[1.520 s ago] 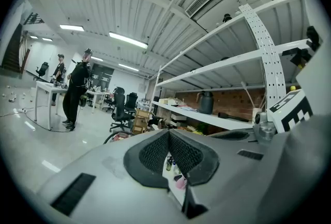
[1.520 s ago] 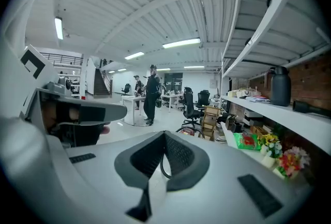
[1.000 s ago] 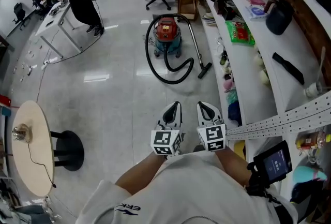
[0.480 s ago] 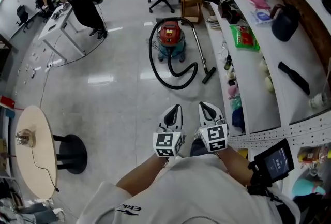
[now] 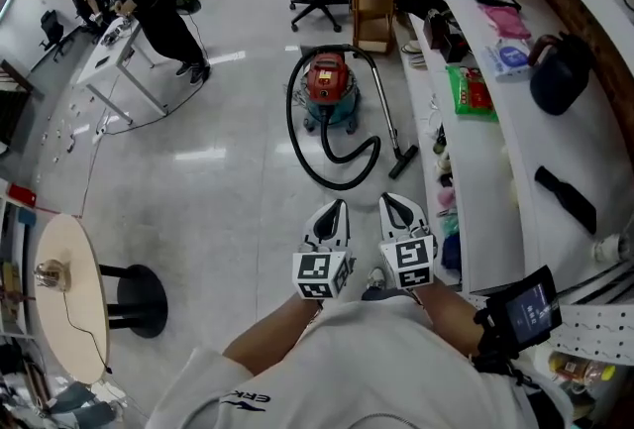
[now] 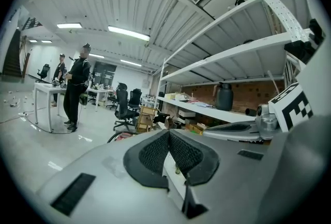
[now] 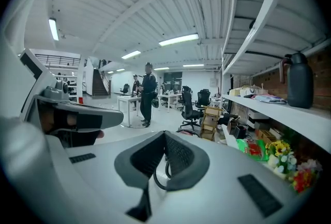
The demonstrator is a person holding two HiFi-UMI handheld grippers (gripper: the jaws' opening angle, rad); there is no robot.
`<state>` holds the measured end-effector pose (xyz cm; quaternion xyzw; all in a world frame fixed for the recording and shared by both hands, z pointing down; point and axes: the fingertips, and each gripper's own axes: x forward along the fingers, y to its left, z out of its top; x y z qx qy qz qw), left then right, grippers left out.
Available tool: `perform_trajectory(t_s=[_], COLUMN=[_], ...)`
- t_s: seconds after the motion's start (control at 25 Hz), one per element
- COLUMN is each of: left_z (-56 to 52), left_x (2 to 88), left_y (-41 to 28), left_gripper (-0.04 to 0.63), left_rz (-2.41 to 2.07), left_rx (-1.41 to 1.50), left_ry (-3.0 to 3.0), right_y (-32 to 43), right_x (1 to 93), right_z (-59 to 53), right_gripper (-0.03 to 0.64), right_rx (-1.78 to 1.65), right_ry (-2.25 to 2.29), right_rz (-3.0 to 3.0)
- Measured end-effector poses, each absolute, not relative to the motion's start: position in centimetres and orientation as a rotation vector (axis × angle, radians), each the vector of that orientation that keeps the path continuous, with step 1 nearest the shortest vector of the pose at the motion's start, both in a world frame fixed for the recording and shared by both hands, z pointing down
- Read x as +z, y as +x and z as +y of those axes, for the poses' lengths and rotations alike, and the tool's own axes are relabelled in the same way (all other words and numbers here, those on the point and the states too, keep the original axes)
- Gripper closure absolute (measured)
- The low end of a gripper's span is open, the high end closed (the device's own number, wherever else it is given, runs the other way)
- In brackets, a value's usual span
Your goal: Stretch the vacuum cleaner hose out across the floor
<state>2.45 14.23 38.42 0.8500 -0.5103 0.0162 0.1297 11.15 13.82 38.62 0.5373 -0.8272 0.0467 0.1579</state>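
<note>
The left gripper (image 5: pixel 333 211) has its jaws fully closed on nothing, and so does the right gripper (image 5: pixel 394 209) beside it. The hose (image 5: pixel 342 185) lies looped on the floor (image 5: pixel 218 209) ahead, around the vacuum cleaner (image 5: pixel 328 85). The approach seems to be the step in hand. Next, one pair of jaws must open and grip the hose.

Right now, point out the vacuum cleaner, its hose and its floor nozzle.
vacuum cleaner (image 5: pixel 328 80), head view, on its red top.
hose (image 5: pixel 342 186), head view, on the bottom of the black loop.
floor nozzle (image 5: pixel 403 162), head view, on the flat black head.
</note>
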Motion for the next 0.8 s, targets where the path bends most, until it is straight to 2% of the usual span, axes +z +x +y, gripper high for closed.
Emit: perform_trajectory(t_s=[0.32,0.8], left_z=[9.0,-1.1], left_x=[38.8,40.4], left_y=[6.8,8.3], left_gripper=[0.592,0.592], left_rz=[-1.501,-1.426], left_rx=[0.026,0.063], left_ry=[2.436,2.454], right_y=[14.9,16.7], right_x=[39.9,41.8], right_z=[8.3,-0.8], right_gripper=[0.623,0.623], right_rx=[0.157,0.208], right_ry=[1.512,1.538], right_rz=[-2.362,-2.306])
